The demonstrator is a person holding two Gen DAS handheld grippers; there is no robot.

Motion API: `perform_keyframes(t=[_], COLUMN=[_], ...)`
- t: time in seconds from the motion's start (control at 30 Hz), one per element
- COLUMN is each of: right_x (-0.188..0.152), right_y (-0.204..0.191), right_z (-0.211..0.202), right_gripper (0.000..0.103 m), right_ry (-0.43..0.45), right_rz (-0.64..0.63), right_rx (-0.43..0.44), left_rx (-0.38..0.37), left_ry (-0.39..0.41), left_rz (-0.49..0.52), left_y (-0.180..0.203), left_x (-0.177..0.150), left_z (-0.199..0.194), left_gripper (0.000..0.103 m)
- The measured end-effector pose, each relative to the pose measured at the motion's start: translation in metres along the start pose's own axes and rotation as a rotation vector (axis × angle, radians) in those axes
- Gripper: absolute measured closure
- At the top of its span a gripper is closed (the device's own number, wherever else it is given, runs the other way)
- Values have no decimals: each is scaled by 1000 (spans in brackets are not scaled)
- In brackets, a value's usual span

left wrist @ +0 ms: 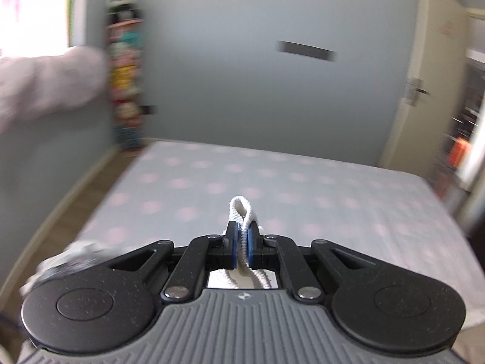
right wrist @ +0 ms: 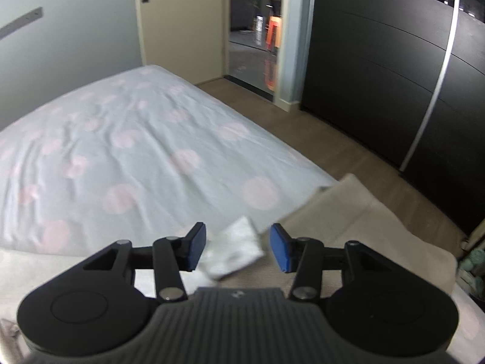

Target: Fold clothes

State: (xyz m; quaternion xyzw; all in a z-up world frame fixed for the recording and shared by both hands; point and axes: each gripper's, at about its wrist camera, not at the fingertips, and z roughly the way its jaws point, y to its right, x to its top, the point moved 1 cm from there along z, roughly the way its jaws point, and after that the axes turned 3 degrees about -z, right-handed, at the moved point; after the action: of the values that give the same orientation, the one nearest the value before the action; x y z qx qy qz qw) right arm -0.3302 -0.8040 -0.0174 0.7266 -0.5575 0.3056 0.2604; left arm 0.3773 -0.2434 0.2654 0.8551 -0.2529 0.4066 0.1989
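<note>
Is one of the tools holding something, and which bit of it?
The left tool pinches a white ribbed cloth at a folded edge. The right tool is open, holding nothing, above a white cloth.

The far stretch of the bed [right wrist: 127,139] is left bare, so wide passage is offered across the spotted sheet. Near the right tool [right wrist: 238,250], the way is taken up by a white folded cloth [right wrist: 233,253] and a beige blanket [right wrist: 357,227]. The bed is hemmed by the wall [left wrist: 242,75] behind and a dark wardrobe [right wrist: 394,75] across a floor strip.
</note>
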Motion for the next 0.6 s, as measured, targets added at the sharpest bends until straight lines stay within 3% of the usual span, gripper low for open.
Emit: perform_keyframes(t=[0.13, 0.27, 0.4, 0.6], right_x=[-4, -10, -22, -41], right_y=[-20, -45, -64, -84], right_z=[-5, -8, -7, -3], right_gripper=[52, 52, 52, 52], right_ry=[14, 10, -6, -31], right_rz=[-21, -69, -101, -118], right_rx=[85, 173, 259, 360], left_rx=[-151, -251, -312, -368], left_ry=[-43, -103, -185, -336], left_rz=[74, 136, 166, 195], left_y=[85, 161, 226, 294], left_x=[5, -8, -31, -93], left_z=[27, 70, 125, 211], left_gripper=[99, 99, 99, 99])
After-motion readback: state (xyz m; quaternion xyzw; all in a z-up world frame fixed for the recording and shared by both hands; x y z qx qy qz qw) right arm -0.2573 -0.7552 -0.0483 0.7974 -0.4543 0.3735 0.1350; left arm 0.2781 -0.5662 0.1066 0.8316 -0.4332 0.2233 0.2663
